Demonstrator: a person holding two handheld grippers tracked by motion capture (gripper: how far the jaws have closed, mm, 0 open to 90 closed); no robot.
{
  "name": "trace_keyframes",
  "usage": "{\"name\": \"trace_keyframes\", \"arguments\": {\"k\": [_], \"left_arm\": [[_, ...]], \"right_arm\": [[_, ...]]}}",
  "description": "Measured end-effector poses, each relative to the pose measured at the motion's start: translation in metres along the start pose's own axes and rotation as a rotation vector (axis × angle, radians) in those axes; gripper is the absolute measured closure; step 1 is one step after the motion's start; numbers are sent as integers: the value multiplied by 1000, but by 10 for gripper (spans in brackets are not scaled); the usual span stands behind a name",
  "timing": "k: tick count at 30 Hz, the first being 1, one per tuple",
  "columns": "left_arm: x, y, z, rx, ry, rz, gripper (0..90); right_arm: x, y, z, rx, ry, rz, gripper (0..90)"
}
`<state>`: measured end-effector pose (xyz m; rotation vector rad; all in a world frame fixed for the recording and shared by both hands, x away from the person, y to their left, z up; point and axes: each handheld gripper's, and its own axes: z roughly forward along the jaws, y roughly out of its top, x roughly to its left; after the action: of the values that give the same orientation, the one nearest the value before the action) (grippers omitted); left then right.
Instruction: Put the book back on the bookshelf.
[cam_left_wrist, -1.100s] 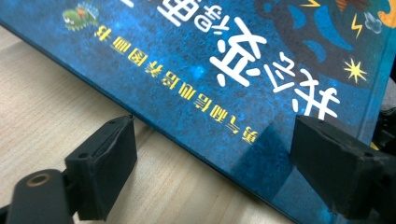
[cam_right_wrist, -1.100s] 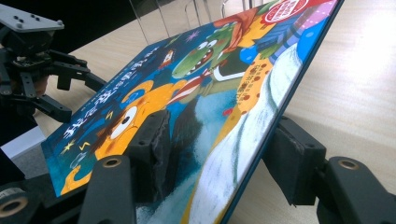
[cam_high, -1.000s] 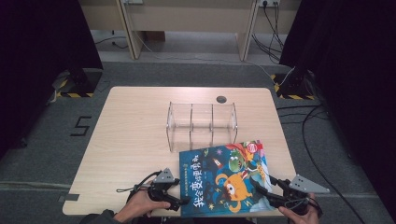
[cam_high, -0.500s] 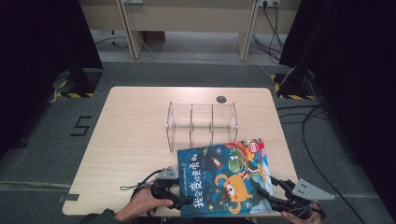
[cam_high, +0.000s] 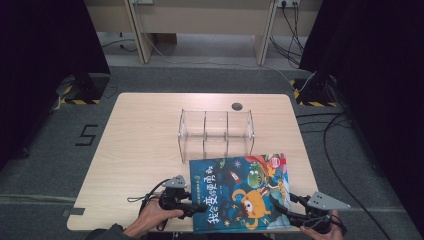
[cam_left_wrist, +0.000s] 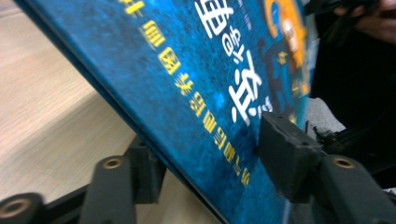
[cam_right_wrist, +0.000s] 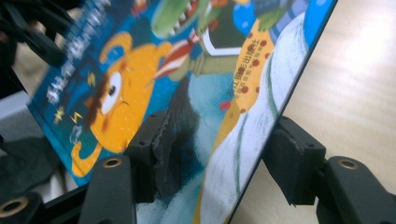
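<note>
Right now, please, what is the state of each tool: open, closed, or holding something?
Left tool: closed on the near left edge of the picture book.
Right tool: jaws astride the book's near right edge, one on the cover; a gap shows by the other, so grip cannot be told.

The book (cam_high: 242, 192) at the counter's near edge has a glossy printed cover, smooth and card-stiff, with a faint fine speckle showing close up in the left gripper view. The counter (cam_high: 140, 150) is pale wood-grain laminate, smooth and matt. The rack (cam_high: 216, 131) near its far edge is clear, shiny plastic. Each hand-held gripper's black jaws look like matt plastic with brass-coloured metal rivets, their pads (cam_right_wrist: 166, 154) dull and ridged
</note>
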<state>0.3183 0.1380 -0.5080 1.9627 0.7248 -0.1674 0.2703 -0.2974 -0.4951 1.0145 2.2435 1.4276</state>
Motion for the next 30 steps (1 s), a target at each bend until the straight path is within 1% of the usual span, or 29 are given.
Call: {"name": "trace_keyframes", "arguments": {"k": [1, 2, 3, 4, 7, 9, 10, 11, 13, 14, 15, 16, 17, 18, 21, 22, 25, 26, 29, 30], "left_arm": [[-2, 1, 0, -7, -24, -5, 492], [-3, 0, 0, -22, -49, -16, 495], [-3, 0, 0, -22, -49, -16, 513], [-4, 0, -2, -36, -69, -28, 531], [-5, 0, -3, -34, -69, -35, 547], [-4, 1, -3, -27, -69, -49, 548], [-3, 1, -3, -29, -62, -59, 548], [-3, 1, -3, -29, -62, -59, 550], [-2, 1, -5, -38, -44, -78, 550], [0, 1, -6, -43, -28, -84, 549], [1, 1, -8, -48, -12, -86, 555], [3, 1, -8, -38, -16, -110, 557], [3, 1, -8, -38, -16, -110, 558], [4, 0, -8, -36, -27, -125, 563], [3, 0, -10, -40, -34, -127, 584], [1, 1, -11, -48, -47, -131, 590], [-1, 1, -13, -54, -52, -130, 602], [-2, 1, -13, -57, -53, -139, 602], [-3, 1, -14, -60, -58, -150, 602], [-3, 1, -14, -63, -61, -155, 602]], "right_arm": [[1, -1, 2, 14, 4, -8, 434], [3, -1, 6, 48, 9, -32, 431], [3, -1, 6, 48, 9, -32, 431], [7, -1, 9, 56, 11, -23, 433], [7, 0, 9, 61, 7, -31, 434], [7, 0, 10, 61, 8, -24, 434], [7, 0, 10, 62, 12, -12, 434], [7, 0, 10, 62, 12, -12, 434], [6, -1, 11, 65, 17, -3, 433], [6, -1, 11, 68, 19, 1, 432], [5, -3, 12, 81, 19, 23, 418], [4, -3, 12, 88, 20, 18, 410], [4, -3, 12, 88, 20, 18, 410], [5, -3, 14, 95, 21, 24, 406], [5, -3, 14, 97, 21, 32, 403], [5, -3, 14, 98, 20, 39, 395], [6, -2, 15, 106, 21, 37, 373], [6, -3, 15, 109, 20, 55, 372], [6, -3, 16, 112, 17, 57, 359], [6, -3, 17, 127, 13, 58, 331]]}}
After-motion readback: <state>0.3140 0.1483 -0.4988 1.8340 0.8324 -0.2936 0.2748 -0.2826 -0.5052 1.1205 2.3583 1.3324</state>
